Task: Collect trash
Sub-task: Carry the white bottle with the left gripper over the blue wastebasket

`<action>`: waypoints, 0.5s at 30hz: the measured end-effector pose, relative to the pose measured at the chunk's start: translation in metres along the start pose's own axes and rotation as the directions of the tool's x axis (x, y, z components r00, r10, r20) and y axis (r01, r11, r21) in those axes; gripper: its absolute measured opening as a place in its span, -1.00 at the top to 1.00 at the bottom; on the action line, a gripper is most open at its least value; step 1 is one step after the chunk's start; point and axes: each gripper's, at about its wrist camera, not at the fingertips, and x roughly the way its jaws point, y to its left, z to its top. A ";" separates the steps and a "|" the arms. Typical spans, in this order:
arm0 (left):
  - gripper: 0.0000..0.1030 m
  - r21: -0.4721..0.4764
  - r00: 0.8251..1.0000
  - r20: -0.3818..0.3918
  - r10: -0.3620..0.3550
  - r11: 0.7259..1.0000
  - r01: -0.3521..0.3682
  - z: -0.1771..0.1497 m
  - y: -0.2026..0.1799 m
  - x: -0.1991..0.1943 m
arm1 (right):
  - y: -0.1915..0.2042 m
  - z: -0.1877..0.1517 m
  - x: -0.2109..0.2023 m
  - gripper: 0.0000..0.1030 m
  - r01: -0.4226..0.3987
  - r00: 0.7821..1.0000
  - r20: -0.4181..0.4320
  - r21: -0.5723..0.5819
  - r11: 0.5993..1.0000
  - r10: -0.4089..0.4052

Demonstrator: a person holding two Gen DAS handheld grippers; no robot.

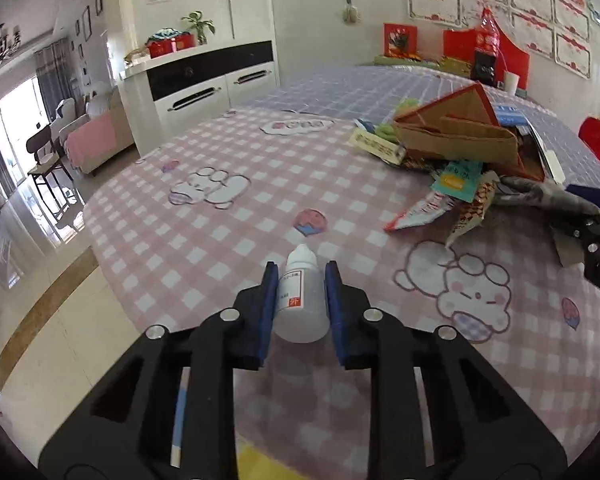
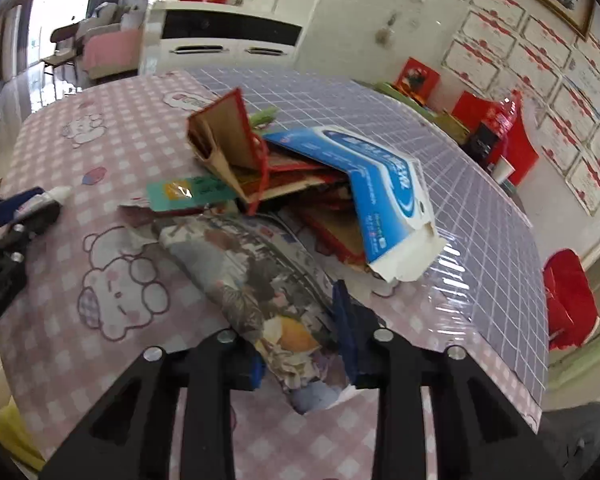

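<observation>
L gripper (image 1: pixel 301 304) jaws narrowed onto a small white dropper bottle (image 1: pixel 300 304), pads touching both sides, cap past the tips. R gripper (image 2: pixel 300 332) jaws clamped on a crumpled printed wrapper (image 2: pixel 260 280); trash pile (image 2: pixel 300 176) just beyond, on checked tablecloth (image 1: pixel 204 248).

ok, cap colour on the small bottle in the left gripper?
White cap, on a translucent bottle; clearest in the left wrist view.

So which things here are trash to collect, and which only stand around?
Trash:
- bottle, in the left claw
- crumpled paper, in the right claw
- blue carton
- cardboard box
- wrappers

Standing around:
- tablecloth
- plant
- cabinet
- chair
</observation>
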 end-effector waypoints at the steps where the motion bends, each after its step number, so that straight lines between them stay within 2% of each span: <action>1: 0.53 -0.008 1.000 -0.008 0.001 1.000 -0.001 0.000 0.005 0.001 | -0.002 0.000 -0.001 0.52 -0.005 1.000 0.001 0.014 1.000 0.005; 6: 0.53 -0.069 1.000 0.013 0.014 0.997 -0.013 -0.001 0.028 -0.008 | -0.006 0.002 -0.026 0.68 -0.044 0.998 0.054 0.050 0.998 0.042; 10: 0.53 -0.106 0.997 0.071 0.000 0.994 0.007 -0.001 0.044 -0.024 | -0.002 0.007 -0.053 0.78 -0.029 0.995 0.099 0.037 0.999 0.025; 15: 0.53 -0.143 0.996 0.083 0.012 0.990 0.000 -0.002 0.066 -0.038 | 0.005 0.015 -0.092 0.82 -0.104 0.977 0.192 0.055 0.993 0.092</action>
